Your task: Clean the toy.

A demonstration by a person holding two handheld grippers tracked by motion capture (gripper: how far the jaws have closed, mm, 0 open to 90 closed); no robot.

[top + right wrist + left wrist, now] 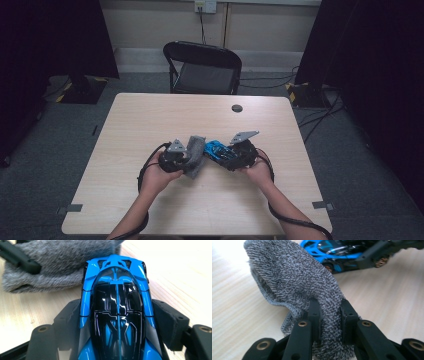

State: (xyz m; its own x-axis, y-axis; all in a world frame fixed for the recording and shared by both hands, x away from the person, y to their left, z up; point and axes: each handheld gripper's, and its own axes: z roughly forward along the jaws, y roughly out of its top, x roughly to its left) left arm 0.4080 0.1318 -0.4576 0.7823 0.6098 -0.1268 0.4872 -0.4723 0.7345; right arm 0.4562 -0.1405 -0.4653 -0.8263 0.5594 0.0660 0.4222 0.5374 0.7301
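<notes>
While left claw (329,315) pinches grey cloth (294,280), right claw (117,322) grips blue toy car (116,312) w/ cloth at its nose.

The left gripper (329,315) has its two black jaws clamped on a grey terry cloth (294,282), the pads pressing into a bunched fold of it from either side. Above the jaws the cloth rises and spreads into a broad rounded flap with a stitched hem curling along its left edge. Just beyond the cloth's far edge, ahead and to the right, sits a blue and black toy car (332,252), gripped at its right end by another black gripper (384,252). Beneath everything lies a pale wood-grain table (392,297).
</notes>
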